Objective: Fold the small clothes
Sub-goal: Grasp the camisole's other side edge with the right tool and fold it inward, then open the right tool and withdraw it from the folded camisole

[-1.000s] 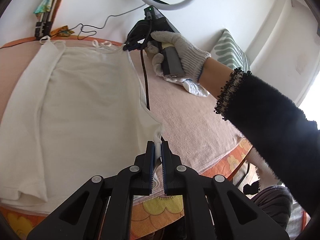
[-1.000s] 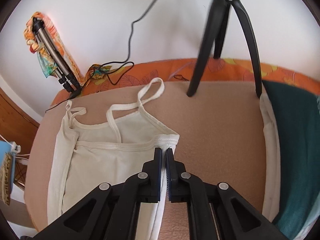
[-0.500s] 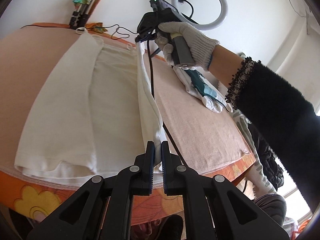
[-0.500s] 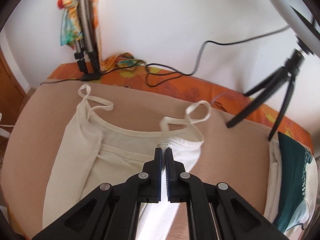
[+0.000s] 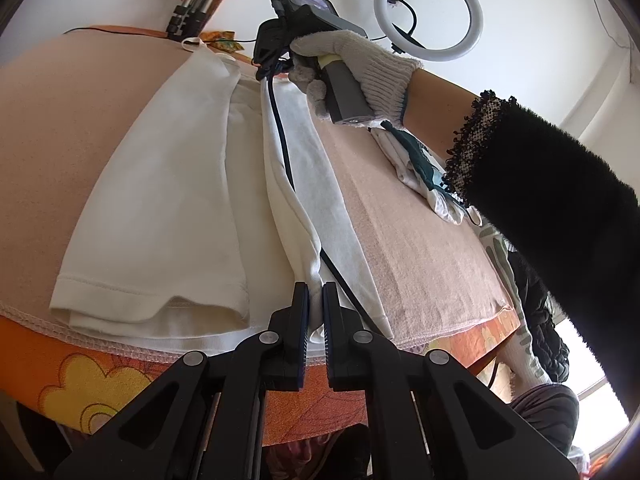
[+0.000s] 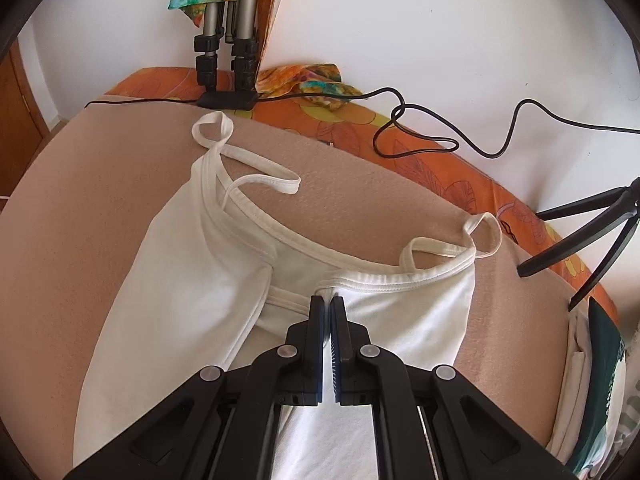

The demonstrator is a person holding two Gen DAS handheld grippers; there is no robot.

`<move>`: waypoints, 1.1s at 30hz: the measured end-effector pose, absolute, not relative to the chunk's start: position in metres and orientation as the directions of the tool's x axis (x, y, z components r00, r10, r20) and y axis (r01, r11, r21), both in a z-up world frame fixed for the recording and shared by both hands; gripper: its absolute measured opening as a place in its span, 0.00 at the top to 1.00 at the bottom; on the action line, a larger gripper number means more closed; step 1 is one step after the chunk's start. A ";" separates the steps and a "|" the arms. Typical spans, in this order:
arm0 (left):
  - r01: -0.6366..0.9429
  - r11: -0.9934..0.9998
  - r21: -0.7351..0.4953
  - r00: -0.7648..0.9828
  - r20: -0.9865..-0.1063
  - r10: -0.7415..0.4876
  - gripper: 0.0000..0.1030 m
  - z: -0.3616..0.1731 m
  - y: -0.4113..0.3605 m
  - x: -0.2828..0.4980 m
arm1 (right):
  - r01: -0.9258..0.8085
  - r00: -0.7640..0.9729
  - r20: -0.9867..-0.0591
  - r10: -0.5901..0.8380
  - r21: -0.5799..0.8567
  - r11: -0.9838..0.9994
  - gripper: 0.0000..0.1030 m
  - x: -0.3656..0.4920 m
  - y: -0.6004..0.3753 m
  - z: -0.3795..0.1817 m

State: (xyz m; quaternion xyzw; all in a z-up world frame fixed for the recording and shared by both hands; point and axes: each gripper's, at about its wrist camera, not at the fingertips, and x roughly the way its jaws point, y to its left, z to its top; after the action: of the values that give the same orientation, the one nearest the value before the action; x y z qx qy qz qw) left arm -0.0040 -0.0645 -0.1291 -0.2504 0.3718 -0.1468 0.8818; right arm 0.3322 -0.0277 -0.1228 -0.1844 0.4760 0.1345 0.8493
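Fabric fills the left wrist view: a white camisole (image 5: 168,216) lies on the pink blanket (image 5: 420,248) that covers the surface, its left side already folded inward. The left claw (image 5: 316,300) is pinching the camisole's hem at the near edge, lifting a ridge of cloth that runs away toward the far end. There a gloved hand (image 5: 352,68) grips the handle of the right claw, which points down at the top of the camisole. A folded white and teal garment (image 5: 420,164) sits to the right, and a ring light (image 5: 430,16) stands by the wall. In the right wrist view, the right claw (image 6: 327,308) is pinching the camisole's top band (image 6: 400,280) near the middle, with the thin straps (image 6: 256,160) lying loose on the blanket beyond. A black cable (image 6: 440,136) snakes along the far orange edge beside tripod legs (image 6: 226,60).
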 end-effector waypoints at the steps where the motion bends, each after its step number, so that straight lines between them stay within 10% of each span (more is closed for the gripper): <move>1: 0.071 0.833 -0.548 0.679 -0.586 -0.443 0.95 -0.129 -0.064 -0.004 | -0.402 0.509 -0.859 0.054 -0.182 0.897 1.00 0.333 -0.028 -0.124; 7: 0.071 0.849 -0.523 0.669 -0.607 -0.429 0.94 -0.128 -0.070 -0.004 | -0.408 0.493 -0.867 0.072 -0.158 0.899 0.95 0.333 -0.031 -0.125; 9: 0.063 0.858 -0.510 0.660 -0.624 -0.419 0.90 -0.126 -0.072 -0.004 | -0.400 0.506 -0.857 0.100 -0.131 0.907 0.62 0.329 -0.036 -0.117; 10: 0.063 0.864 -0.500 0.659 -0.630 -0.412 0.88 -0.125 -0.073 -0.005 | -0.401 0.513 -0.850 0.119 -0.115 0.909 0.61 0.326 -0.040 -0.112; 33: 0.170 0.950 -0.260 0.641 -0.704 -0.307 0.77 -0.083 -0.008 -0.036 | -0.308 0.524 -0.785 0.329 0.186 0.933 0.70 0.081 -0.196 -0.089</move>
State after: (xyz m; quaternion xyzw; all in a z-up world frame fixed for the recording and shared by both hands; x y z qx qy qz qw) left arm -0.0363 -0.0077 -0.0832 -0.0853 0.4027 -0.1323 0.9017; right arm 0.0813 -0.1965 -0.0889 0.0120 0.4523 0.1824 0.8729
